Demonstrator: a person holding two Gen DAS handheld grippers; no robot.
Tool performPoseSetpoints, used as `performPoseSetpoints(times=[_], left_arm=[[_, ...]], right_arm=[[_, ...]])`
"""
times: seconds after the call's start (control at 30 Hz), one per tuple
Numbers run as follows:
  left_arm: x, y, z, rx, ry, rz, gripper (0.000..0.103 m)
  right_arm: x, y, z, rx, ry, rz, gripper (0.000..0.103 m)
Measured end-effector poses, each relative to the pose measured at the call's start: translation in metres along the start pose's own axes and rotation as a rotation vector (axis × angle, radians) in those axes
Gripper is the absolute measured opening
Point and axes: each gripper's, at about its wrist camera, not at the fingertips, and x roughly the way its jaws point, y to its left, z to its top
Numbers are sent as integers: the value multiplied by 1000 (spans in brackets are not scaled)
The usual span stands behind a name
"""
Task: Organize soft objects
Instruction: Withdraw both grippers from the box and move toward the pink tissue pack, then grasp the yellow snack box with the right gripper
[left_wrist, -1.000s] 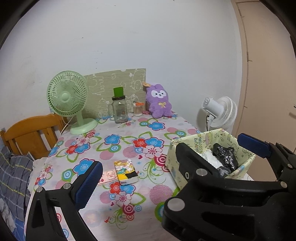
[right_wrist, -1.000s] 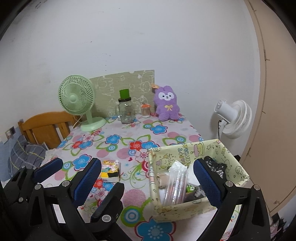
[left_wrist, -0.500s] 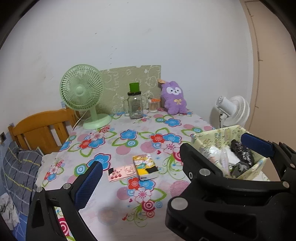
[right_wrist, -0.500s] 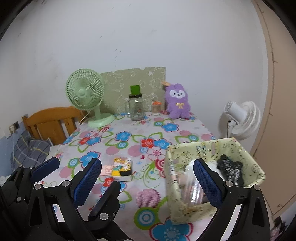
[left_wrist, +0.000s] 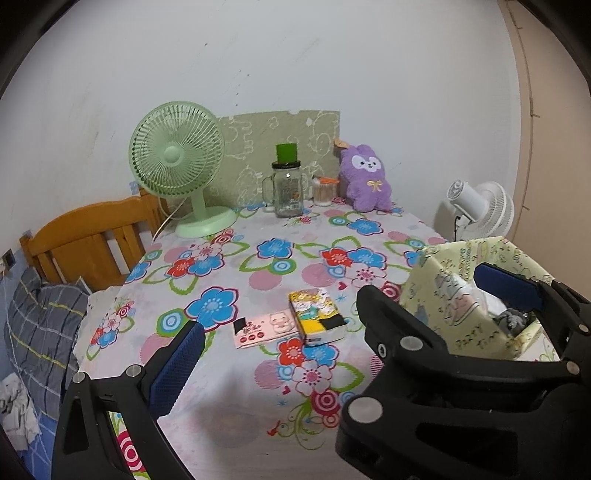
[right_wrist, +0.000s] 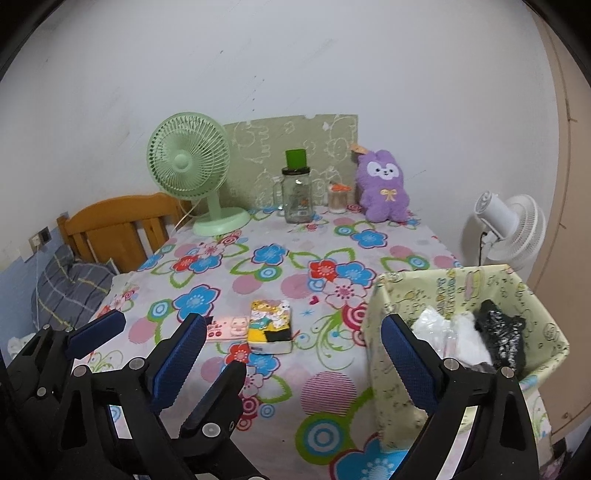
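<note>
A purple plush rabbit (left_wrist: 365, 177) (right_wrist: 384, 184) sits upright at the table's far edge against the wall. A yellow-green fabric bin (left_wrist: 476, 295) (right_wrist: 461, 332) at the right front holds white plastic bags and a black crumpled item (right_wrist: 502, 339). A yellow tissue pack (left_wrist: 317, 314) (right_wrist: 271, 326) and a flat pink card (left_wrist: 264, 328) lie mid-table. My left gripper (left_wrist: 343, 325) is open and empty above the table's front. My right gripper (right_wrist: 291, 362) is open and empty, its right finger beside the bin's wall.
A green desk fan (left_wrist: 181, 166), a glass jar with green lid (left_wrist: 288, 188) and a small cup (left_wrist: 325, 190) stand at the back. A white fan (left_wrist: 480, 210) stands right of the table. A wooden chair (left_wrist: 92, 240) and a plaid cloth (left_wrist: 40, 325) are left.
Both grippers have pulled back and shifted left, so more of the table shows. The bin sits further right in both views. Both grippers stay open.
</note>
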Motion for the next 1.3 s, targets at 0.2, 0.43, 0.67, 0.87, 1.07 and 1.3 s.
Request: performPoseSetpoints(times=[0.2,0.43,0.67,0.87,1.07,1.3], left_arm=[[12,12,-3,-15,26,20,103],[26,23,-6,-22,55,28,103],[42,32,-8,-25,89,47,103],[62,39,-10,-26,133,67,103],[80,43,-12,-18,173,87,103],[100,46,-11,14,220,79,103]], right_arm=[[16,10,0,-13,25,15,96],[33,17,-2,-22,53,38,94],[51,23,-6,-28,79,55,92],[73,26,-9,-20,117,64,89],[94,27,-10,-23,151,61,87],[113,28,-11,-24,179,57,83]])
